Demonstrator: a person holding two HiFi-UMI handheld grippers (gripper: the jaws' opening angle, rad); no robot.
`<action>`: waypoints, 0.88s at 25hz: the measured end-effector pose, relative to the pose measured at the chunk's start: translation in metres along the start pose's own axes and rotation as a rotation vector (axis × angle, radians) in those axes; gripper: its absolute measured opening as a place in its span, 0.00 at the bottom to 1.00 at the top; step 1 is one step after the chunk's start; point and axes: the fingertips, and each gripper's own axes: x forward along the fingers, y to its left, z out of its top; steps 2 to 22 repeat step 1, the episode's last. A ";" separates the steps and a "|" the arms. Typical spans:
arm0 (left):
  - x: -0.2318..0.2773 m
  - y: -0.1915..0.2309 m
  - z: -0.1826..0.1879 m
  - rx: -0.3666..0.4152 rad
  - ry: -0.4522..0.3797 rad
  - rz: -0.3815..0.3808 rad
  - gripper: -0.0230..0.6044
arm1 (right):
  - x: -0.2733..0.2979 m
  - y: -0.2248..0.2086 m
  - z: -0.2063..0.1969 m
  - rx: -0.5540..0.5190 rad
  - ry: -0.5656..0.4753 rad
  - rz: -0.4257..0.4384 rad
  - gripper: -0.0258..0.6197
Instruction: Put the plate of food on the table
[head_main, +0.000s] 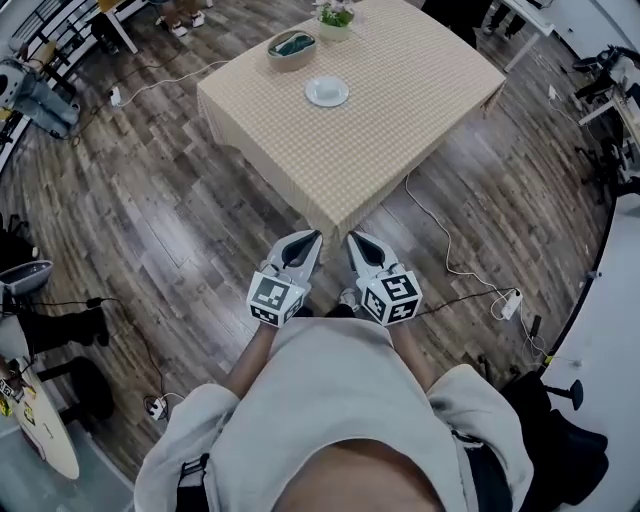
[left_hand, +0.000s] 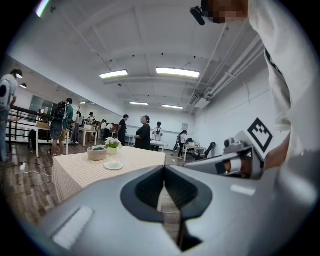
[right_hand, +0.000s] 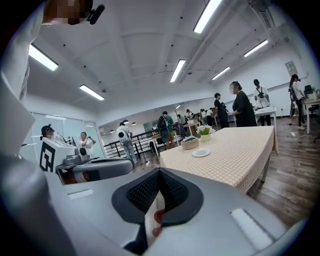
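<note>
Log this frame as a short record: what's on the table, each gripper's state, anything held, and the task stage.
table: checked cloth, ahead of the person
on table: white plate, bowl, potted flowers
left gripper: shut, empty, held in front of the body
right gripper: shut, empty, beside the left gripper
task stage: nothing carried; both grippers short of the table

The table (head_main: 380, 140) ran off the top edge of the head view. The flower pot (head_main: 333, 30) was cut off there too. What lay in the bowl (head_main: 291, 45) and on the plate (head_main: 327, 92) was too small to tell.
</note>
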 end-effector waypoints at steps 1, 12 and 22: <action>0.004 0.001 0.002 0.006 -0.004 -0.004 0.05 | 0.002 -0.002 0.002 -0.009 -0.004 -0.005 0.04; 0.004 0.001 0.002 0.006 -0.004 -0.004 0.05 | 0.002 -0.002 0.002 -0.009 -0.004 -0.005 0.04; 0.004 0.001 0.002 0.006 -0.004 -0.004 0.05 | 0.002 -0.002 0.002 -0.009 -0.004 -0.005 0.04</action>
